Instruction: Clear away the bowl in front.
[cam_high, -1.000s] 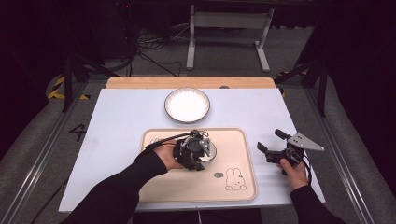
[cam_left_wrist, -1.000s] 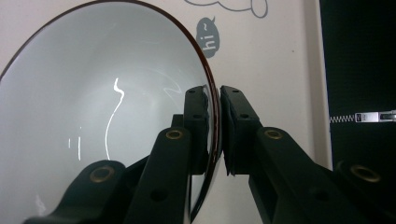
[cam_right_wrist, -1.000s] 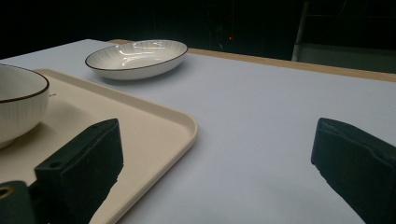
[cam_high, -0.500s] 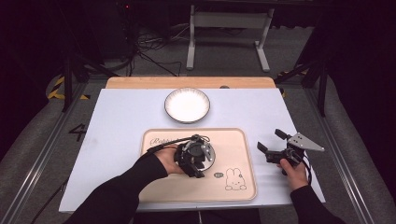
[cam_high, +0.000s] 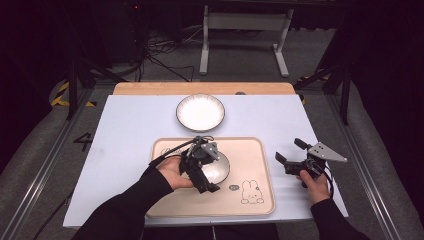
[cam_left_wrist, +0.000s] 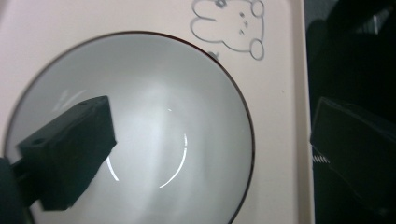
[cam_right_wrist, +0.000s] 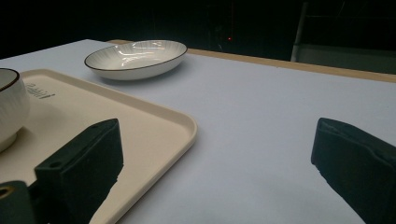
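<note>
On the worktop (cam_high: 125, 130) a cream tray (cam_high: 260, 165) lies near the front edge, a rabbit drawing (cam_high: 251, 192) at its front right corner. A white bowl (cam_high: 219, 169) stands at the tray's middle. The left gripper (cam_high: 202, 170) hangs over it, jaws wide apart, one above the bowl's inside, holding nothing. The right gripper (cam_high: 290, 152) sits near the right edge, jaws wide open, empty. A white plate (cam_high: 200, 112) rests toward the far edge.

A dark numeral "4" (cam_high: 82, 141) stands on the pale blue-white tabletop (cam_high: 130, 125), left of centre in the high view. The cream rectangular tray (cam_high: 257, 155) carries small lettering (cam_right_wrist: 39, 91) at its corner, too blurred to read.
</note>
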